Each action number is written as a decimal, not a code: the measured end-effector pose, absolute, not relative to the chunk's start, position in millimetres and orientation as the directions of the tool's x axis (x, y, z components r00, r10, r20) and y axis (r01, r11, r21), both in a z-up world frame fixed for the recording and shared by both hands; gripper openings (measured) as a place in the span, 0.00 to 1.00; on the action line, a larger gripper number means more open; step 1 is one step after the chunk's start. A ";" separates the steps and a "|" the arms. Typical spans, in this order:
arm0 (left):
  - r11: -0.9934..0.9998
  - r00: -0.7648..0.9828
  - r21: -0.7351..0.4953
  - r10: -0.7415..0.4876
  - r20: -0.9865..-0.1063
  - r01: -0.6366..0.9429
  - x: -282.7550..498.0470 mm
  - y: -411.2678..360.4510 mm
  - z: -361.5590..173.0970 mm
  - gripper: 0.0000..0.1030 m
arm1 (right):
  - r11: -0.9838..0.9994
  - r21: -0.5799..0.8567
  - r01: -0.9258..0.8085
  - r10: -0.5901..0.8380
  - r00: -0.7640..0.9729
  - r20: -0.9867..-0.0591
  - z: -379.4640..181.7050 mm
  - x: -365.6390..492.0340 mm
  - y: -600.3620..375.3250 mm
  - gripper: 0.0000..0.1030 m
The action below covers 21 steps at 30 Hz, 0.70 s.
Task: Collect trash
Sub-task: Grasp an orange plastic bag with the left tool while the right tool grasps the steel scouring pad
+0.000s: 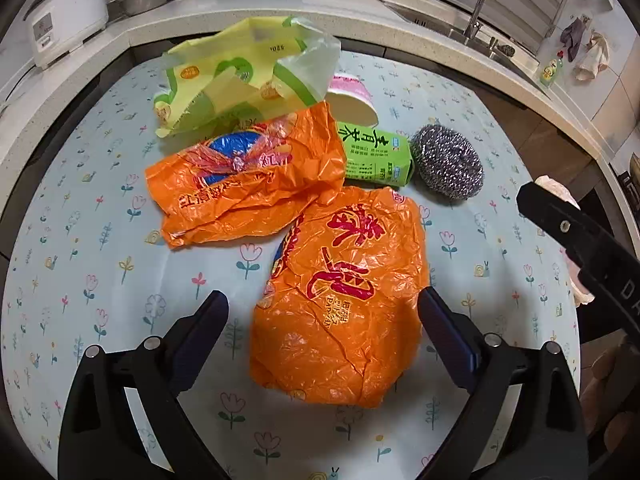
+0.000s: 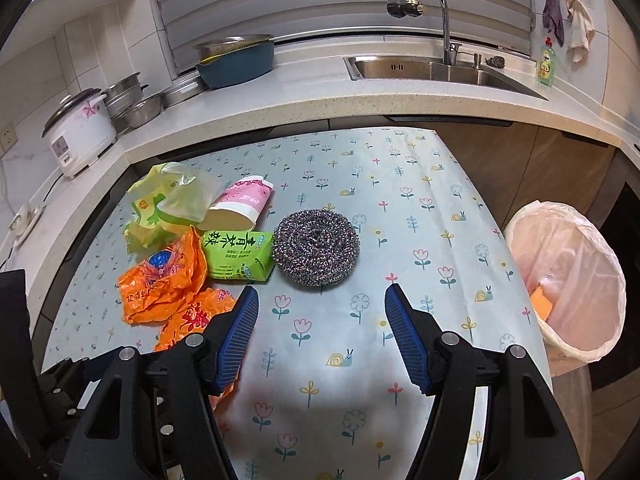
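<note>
While both cameras look down on the same flower-print tabletop point(image 2: 420, 184), each shows something the other lacks; the left wrist view sits close over the near orange bag point(image 1: 340, 300), whose lower part lies between the wide-spread jaws of the left gripper point(image 1: 324, 312); its right edge runs just beside the right pad, and I cannot tell whether they touch. At 11 o'clock from it lies the second orange bag point(image 1: 244, 184), at 12 o'clock the yellow-green bag point(image 1: 240, 76), the fallen paper cup point(image 1: 352, 100) and the green tea carton point(image 1: 376, 156), and at 1 o'clock the steel scourer point(image 1: 448, 162) just beside the carton.

Only the right wrist view shows the trash bin point(image 2: 568, 276) with its pale pink liner, standing off the tabletop's edge at 3 o'clock, an orange scrap inside; it also shows the sink point(image 2: 432, 68) and faucet point(image 2: 436, 12) whole at 12 o'clock. The right gripper point(image 2: 320, 312) has its jaws parted with only bare cloth between them; the scourer lies just beyond at 12 o'clock, untouched. The left view catches merely a black arm of that right gripper at 3 o'clock.
</note>
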<state>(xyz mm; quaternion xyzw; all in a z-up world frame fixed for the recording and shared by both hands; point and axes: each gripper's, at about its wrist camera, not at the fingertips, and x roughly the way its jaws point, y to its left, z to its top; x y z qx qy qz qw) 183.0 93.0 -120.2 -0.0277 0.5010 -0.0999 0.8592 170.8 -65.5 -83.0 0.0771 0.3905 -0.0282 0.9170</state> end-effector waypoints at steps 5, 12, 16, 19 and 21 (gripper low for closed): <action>0.969 0.430 -0.182 -0.238 -0.871 0.167 194.7 90.1 -134.8 0.72 | 0.989 0.107 0.106 0.008 0.673 -0.740 -94.6 194.3 -66.1 0.66; 0.957 0.430 -0.222 -0.283 -0.857 0.185 208.2 92.3 -128.8 0.38 | 0.993 0.085 0.085 0.010 0.647 -0.763 -113.2 233.8 -63.4 0.71; 0.956 0.456 -0.228 -0.288 -0.842 0.183 220.5 93.8 -119.9 0.29 | 0.993 0.080 0.084 0.009 0.636 -0.772 -122.3 250.5 -64.4 0.73; 0.956 0.471 -0.233 -0.290 -0.833 0.178 230.9 95.7 -115.2 0.27 | 0.992 0.090 0.084 0.016 0.634 -0.773 -126.6 257.7 -66.2 0.78; 0.956 0.474 -0.236 -0.291 -0.831 0.175 235.3 95.5 -113.6 0.25 | 0.993 0.091 0.077 0.022 0.631 -0.775 -129.2 263.2 -65.7 0.79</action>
